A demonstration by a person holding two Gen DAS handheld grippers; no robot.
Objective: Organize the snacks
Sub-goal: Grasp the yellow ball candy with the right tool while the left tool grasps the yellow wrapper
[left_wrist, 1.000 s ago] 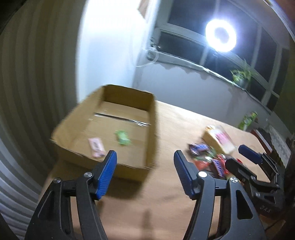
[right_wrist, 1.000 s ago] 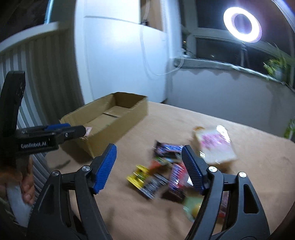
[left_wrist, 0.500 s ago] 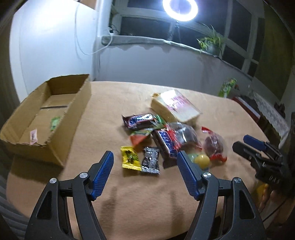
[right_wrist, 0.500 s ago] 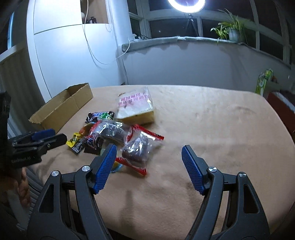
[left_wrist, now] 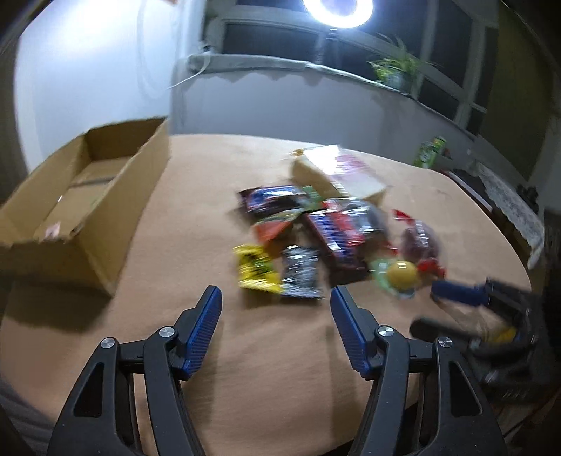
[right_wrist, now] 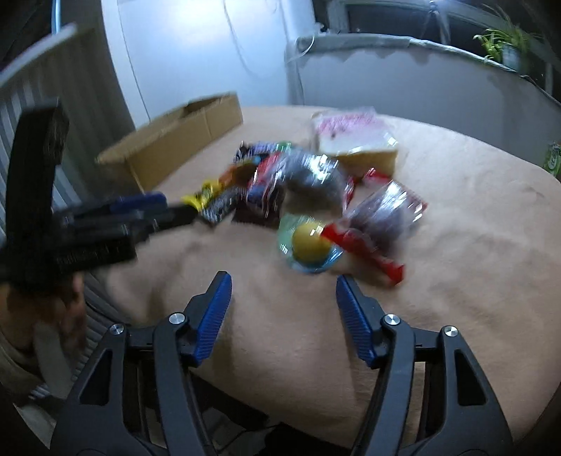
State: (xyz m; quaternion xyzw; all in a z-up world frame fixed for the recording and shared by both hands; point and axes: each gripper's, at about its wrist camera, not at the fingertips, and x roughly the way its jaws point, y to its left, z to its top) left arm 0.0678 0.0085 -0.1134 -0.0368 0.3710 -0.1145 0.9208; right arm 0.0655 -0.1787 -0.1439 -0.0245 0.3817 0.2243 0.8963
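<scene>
A heap of snack packets lies mid-table: a yellow packet (left_wrist: 257,269), a black-and-white packet (left_wrist: 301,272), a dark candy bar (left_wrist: 336,233), a yellow ball in clear wrap (left_wrist: 403,274) (right_wrist: 308,242), a red-edged bag (right_wrist: 384,214) and a large pale bag (left_wrist: 342,173) (right_wrist: 354,135). My left gripper (left_wrist: 277,301) hovers just short of the yellow and black packets, jaws closing, nothing between them. My right gripper (right_wrist: 284,284) hangs just short of the wrapped ball, jaws closing, empty. An open cardboard box (left_wrist: 80,196) (right_wrist: 175,147) stands at the left.
The tan table (left_wrist: 263,368) curves off at its near and right edges. A small pink packet (left_wrist: 52,229) lies in the box. A windowsill with a plant (left_wrist: 396,70) and a ring light (left_wrist: 336,14) runs behind. A green pack (left_wrist: 429,151) stands past the table.
Both grippers have swung from the box toward the snack heap and sunk closer to the table. Their jaws now stand narrower than half a second ago.
</scene>
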